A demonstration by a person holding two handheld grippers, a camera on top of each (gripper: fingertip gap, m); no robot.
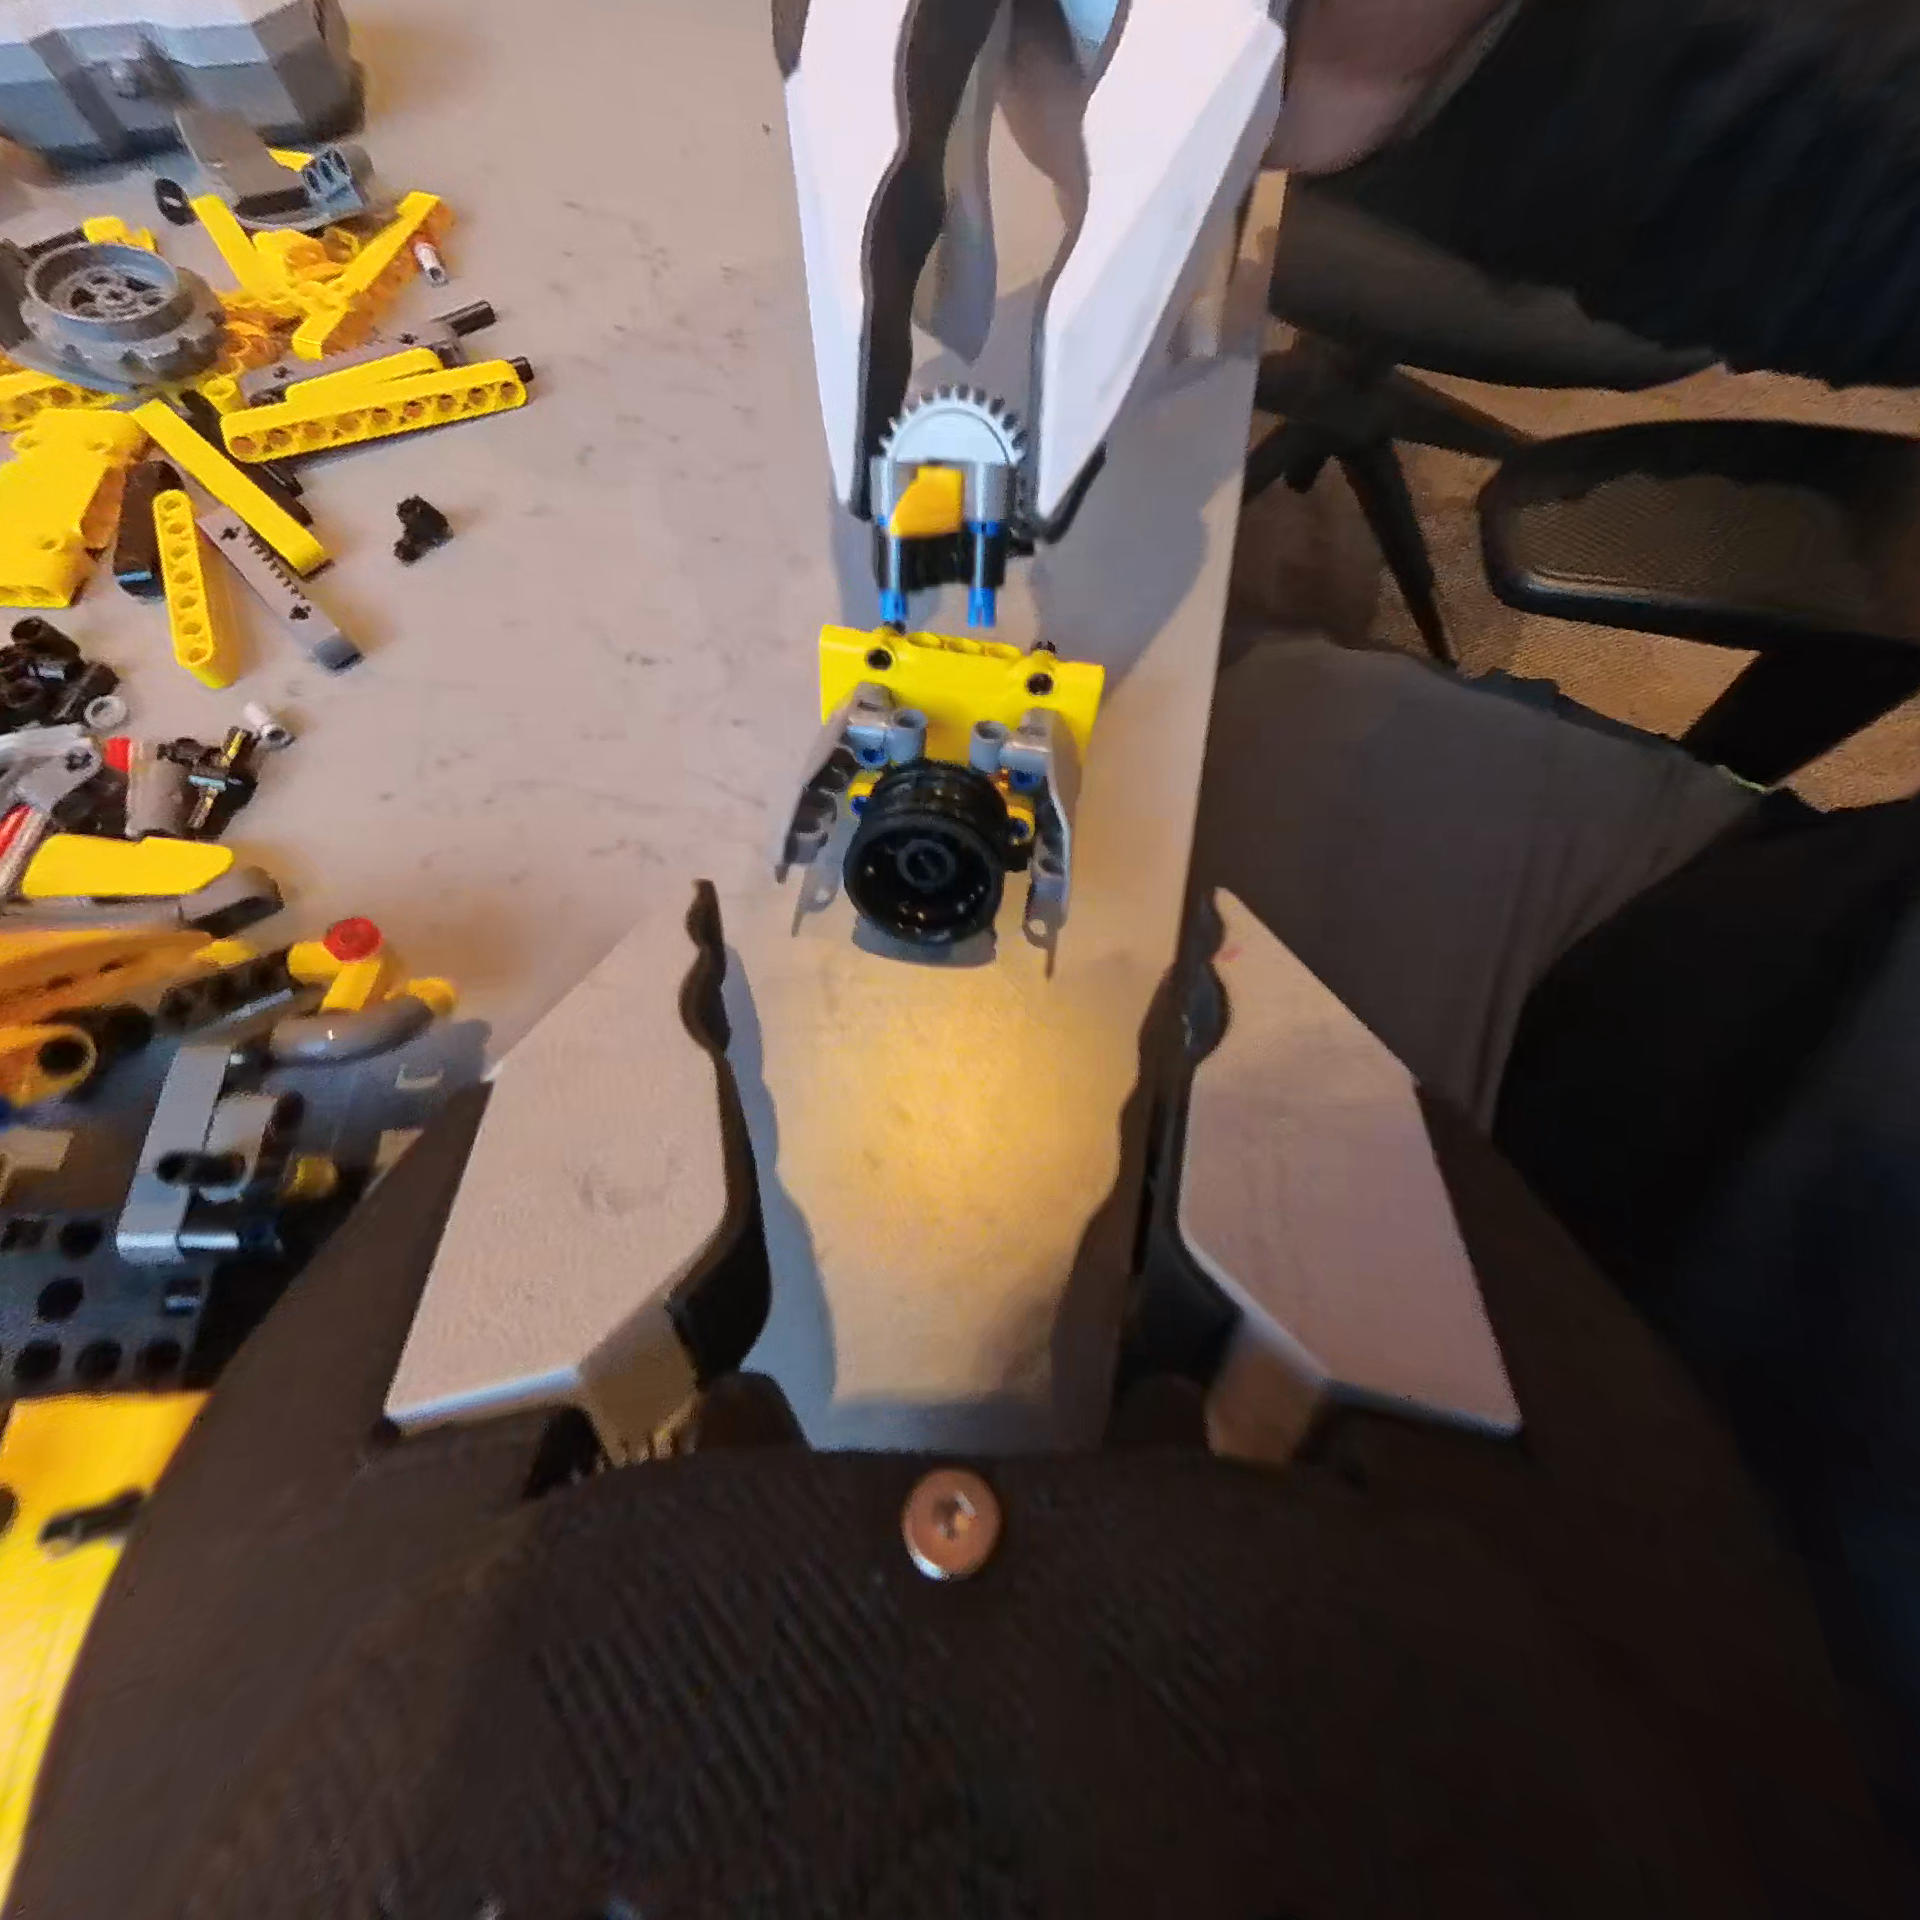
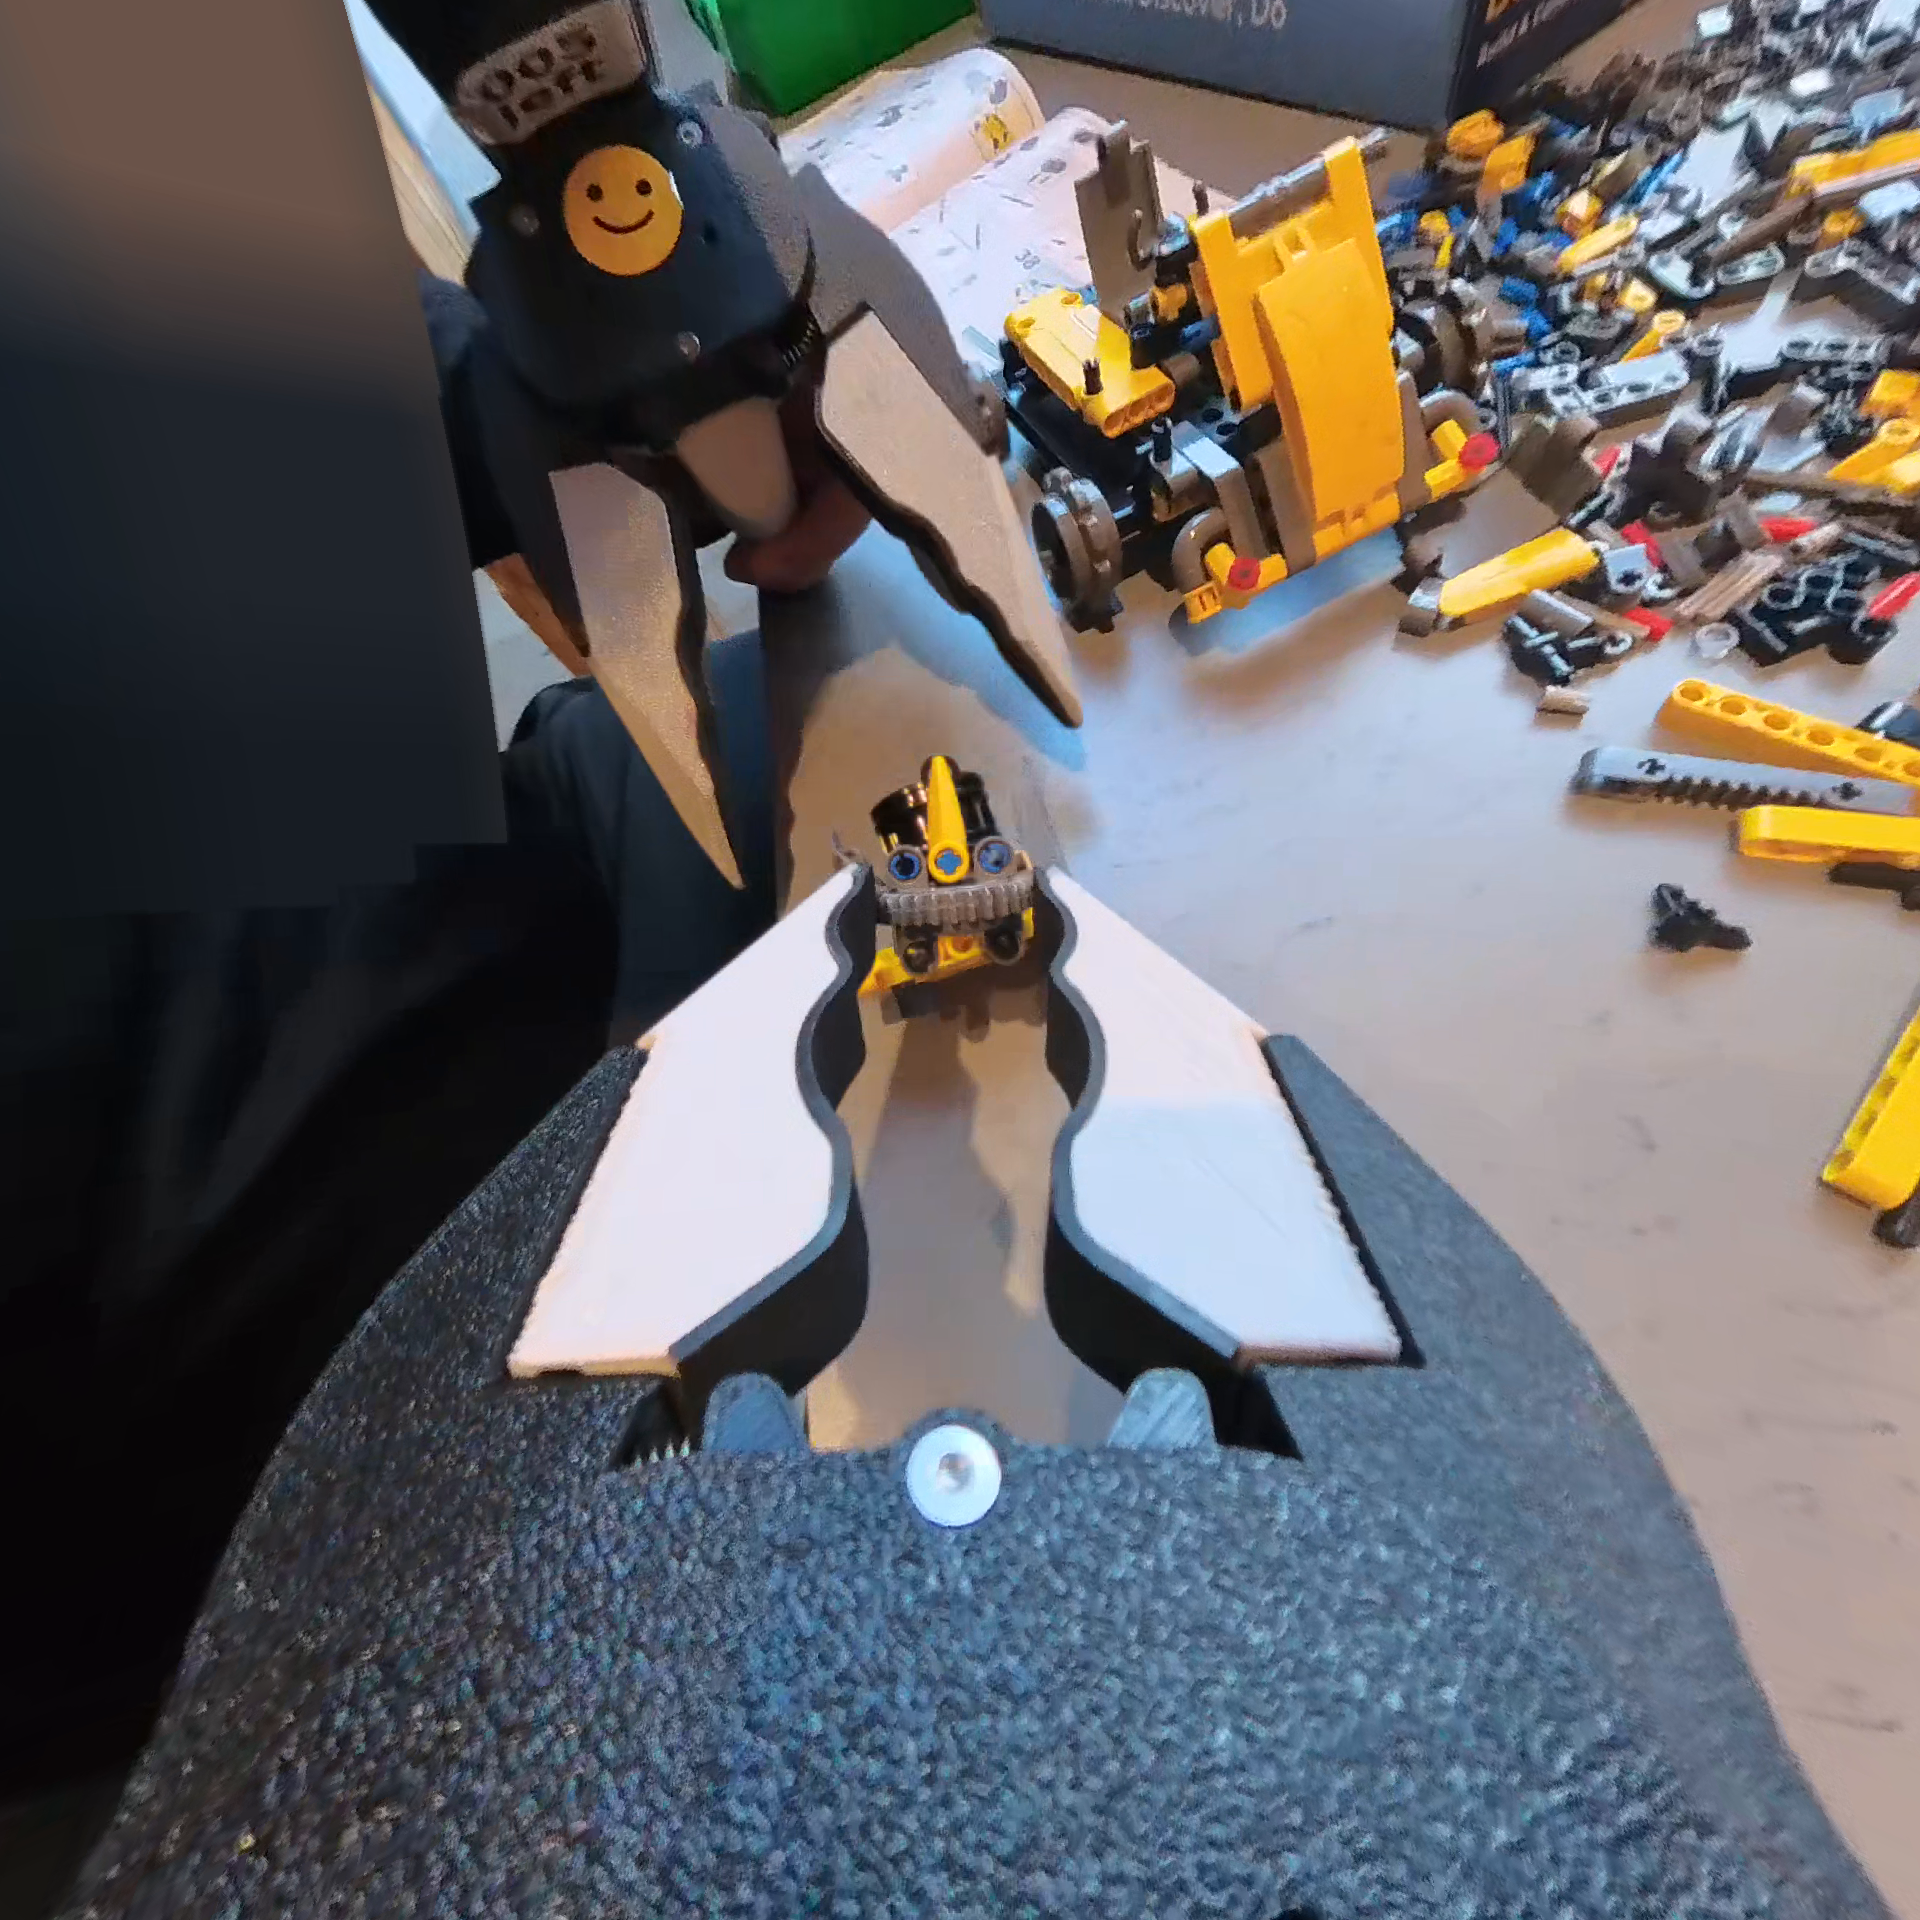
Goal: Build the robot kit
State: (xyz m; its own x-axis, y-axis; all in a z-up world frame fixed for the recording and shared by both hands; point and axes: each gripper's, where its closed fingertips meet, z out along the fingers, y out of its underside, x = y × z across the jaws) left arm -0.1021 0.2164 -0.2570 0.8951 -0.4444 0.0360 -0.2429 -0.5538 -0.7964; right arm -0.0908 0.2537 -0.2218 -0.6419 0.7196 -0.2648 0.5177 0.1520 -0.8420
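The right hand-held gripper (image 2: 951,883) is pinching a small gear piece (image 1: 951,488), a grey toothed wheel with a yellow wedge and two blue pins, between its white fingertips (image 1: 1060,457). In the left wrist view this piece sits just beyond a yellow wheel block (image 1: 951,727) that rests on the surface (image 1: 644,582) near its right edge. The two blue pins point down toward the holes along the top edge of the yellow block; the pins are just beside that edge, and contact cannot be confirmed. The left hand-held gripper (image 1: 956,935) is spread wide and holds nothing; its fingertips flank the near end of the block, where a black wheel faces the camera, without touching it. The block's long axis runs away from the left gripper toward the right one, so both tools face each other across it. A partly built yellow vehicle (image 2: 1247,395) and loose yellow, grey and black parts (image 1: 208,436) lie farther off on the surface. A black chair (image 1: 1621,499) stands beyond the edge.
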